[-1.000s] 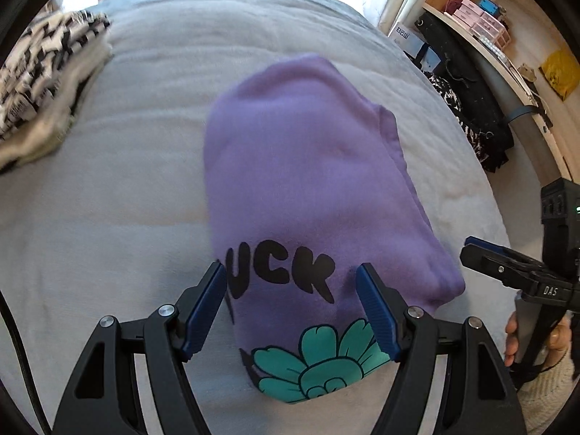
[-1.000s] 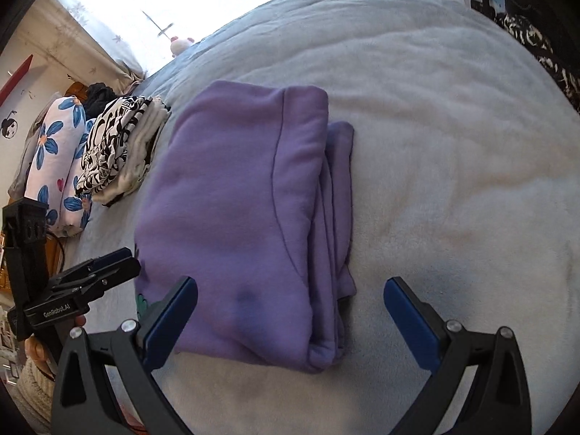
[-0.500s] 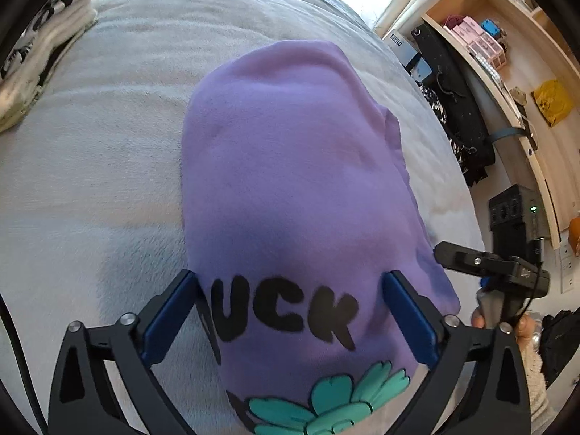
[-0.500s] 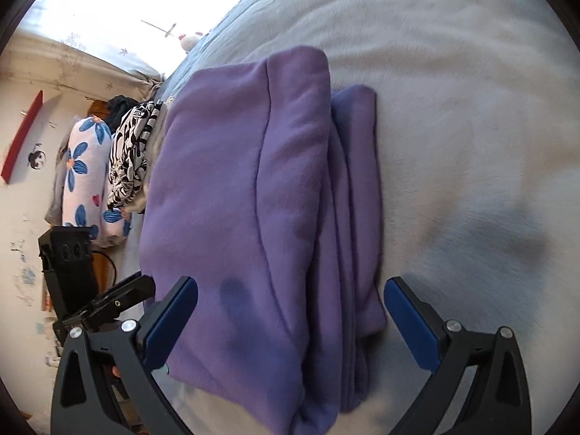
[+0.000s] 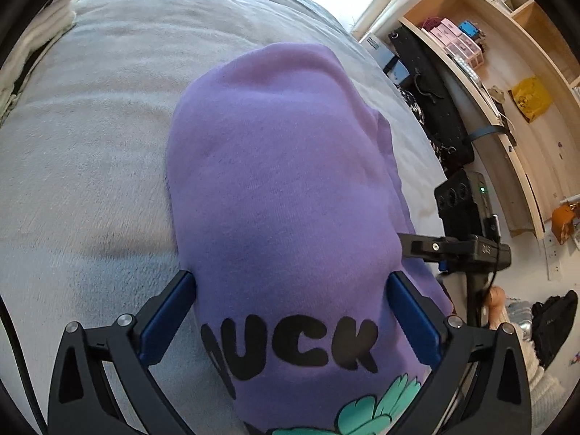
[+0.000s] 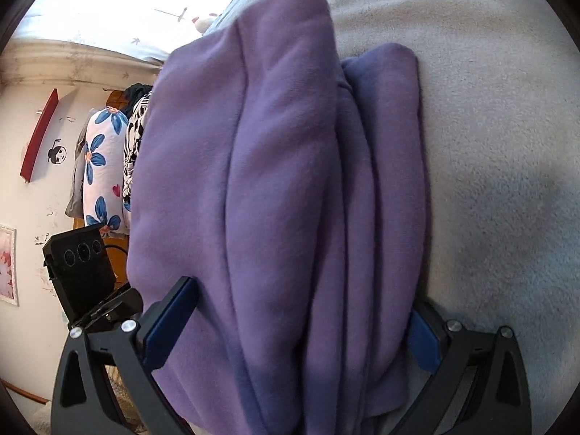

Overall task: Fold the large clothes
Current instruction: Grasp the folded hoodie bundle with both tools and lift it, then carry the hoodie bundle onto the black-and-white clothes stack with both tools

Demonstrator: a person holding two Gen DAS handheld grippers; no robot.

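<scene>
A folded purple sweatshirt [image 5: 275, 166] with black letters and a teal flower print lies on the grey bed [image 5: 90, 127]. My left gripper [image 5: 291, 279] is open wide and straddles its printed near end, a blue pad [image 5: 170, 311] along each side of the cloth. In the right wrist view the same sweatshirt [image 6: 275, 166] shows its stacked folded edges. My right gripper [image 6: 302, 297] is also open wide astride that side, its right pad [image 6: 420, 337] partly under the fabric. Each gripper shows in the other's view: the right one [image 5: 453, 246], the left one [image 6: 108, 304].
A black-and-white folded pile [image 6: 134, 145] and a floral pillow [image 6: 99, 166] lie past the sweatshirt on the left. Wooden shelves [image 5: 489, 54] and black bags [image 5: 435, 108] stand off the bed's right edge. Grey blanket [image 6: 500, 145] stretches to the right.
Both grippers have come down and closer onto the sweatshirt, which now fills the space between their fingers. The left jaws have widened since a second ago.
</scene>
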